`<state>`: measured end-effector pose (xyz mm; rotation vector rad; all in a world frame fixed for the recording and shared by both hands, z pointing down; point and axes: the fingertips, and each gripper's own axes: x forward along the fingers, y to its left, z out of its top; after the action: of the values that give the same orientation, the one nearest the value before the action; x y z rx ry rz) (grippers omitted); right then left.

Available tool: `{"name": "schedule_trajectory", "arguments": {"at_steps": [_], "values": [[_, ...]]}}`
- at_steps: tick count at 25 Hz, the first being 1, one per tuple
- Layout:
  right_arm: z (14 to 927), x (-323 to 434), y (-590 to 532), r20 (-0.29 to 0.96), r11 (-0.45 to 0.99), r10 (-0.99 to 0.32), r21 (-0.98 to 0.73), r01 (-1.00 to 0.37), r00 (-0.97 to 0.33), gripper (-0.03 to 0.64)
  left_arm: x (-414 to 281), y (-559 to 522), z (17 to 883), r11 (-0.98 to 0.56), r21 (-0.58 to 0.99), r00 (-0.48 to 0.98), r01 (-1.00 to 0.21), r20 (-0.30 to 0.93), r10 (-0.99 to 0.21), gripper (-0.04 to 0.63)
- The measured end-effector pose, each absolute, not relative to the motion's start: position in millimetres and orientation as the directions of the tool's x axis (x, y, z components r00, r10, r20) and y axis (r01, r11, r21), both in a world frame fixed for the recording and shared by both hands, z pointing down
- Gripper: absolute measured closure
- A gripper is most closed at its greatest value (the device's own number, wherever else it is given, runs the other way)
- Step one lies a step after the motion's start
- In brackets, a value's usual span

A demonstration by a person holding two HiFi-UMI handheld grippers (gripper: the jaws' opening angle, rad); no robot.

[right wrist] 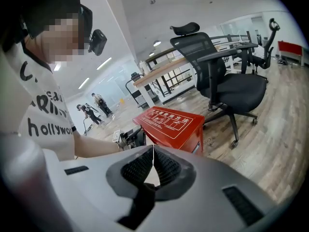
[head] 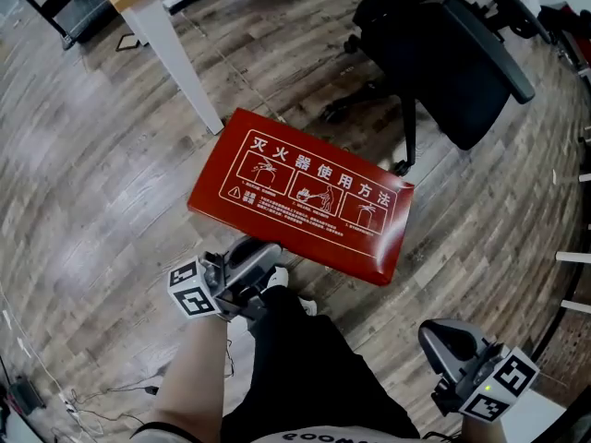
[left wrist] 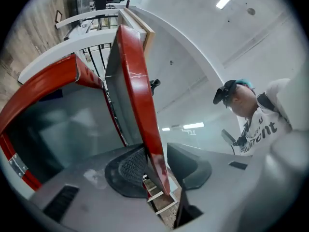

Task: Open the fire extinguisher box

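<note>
Clamping the near rim of the red metal lid (left wrist: 137, 105), the left gripper (left wrist: 161, 170) is only part-way open. The thin red edge lies against the ribbed pad of one jaw, and the other jaw closes up on its opposite face. Seen edge-on from there, the lid's pale grey underside shows beside the rim, and a red frame around a dull glass pane curves away to the left.

The red steel fire extinguisher box (head: 305, 197) is a glossy rectangular cabinet with rounded corners. It stands on the grey-brown wood-plank floor (head: 92, 173) straight ahead of the person. A white table leg (head: 175, 53) is near its far left corner and a black mesh office chair (head: 452, 72) is just beyond it to the right.

White print on the lid reads 灭火器使用方法 over three boxed line drawings. The small lines beneath are too fine to read.

The right gripper (right wrist: 153, 153) is clenched on nothing, its ribbed pads meeting at the tips. In the head view it hangs low at the person's right side, well apart from the box. The person's white T-shirt (right wrist: 41, 115) carries black lettering, partly legible as "hollywo".
</note>
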<state>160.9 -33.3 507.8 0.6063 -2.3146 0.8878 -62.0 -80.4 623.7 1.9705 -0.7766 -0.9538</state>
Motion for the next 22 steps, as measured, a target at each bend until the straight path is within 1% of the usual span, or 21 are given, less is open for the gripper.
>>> {"name": "schedule_trajectory", "arguments": {"at_steps": [2,7,10,18,22], "values": [[503,160,-32,0.651,0.672,-0.203,-0.451,-0.588,-0.731,0.606,-63,-82,615,-0.500,0.852,0.521,-0.154,-0.360,-0.774,0.493],[471,158,-49,0.639,0.639,-0.222,-0.475,-0.605,-0.737,0.606,-64,-108,573,-0.485,0.872,0.527,-0.058,-0.386,-0.757,0.520],[457,155,-53,0.627,0.614,-0.243,-0.491,-0.618,-0.740,0.606,-64,-124,552,-0.445,0.895,0.554,-0.021,-0.360,-0.750,0.528],[414,148,-74,0.587,0.562,-0.336,-0.503,-0.657,-0.737,0.606,-66,-190,497,-0.356,0.935,0.620,-0.001,-0.279,-0.734,0.552],[398,154,-86,0.578,0.532,-0.379,-0.502,-0.681,-0.722,0.606,-64,-227,480,-0.244,0.969,0.613,0.043,-0.218,-0.759,0.552]]}}
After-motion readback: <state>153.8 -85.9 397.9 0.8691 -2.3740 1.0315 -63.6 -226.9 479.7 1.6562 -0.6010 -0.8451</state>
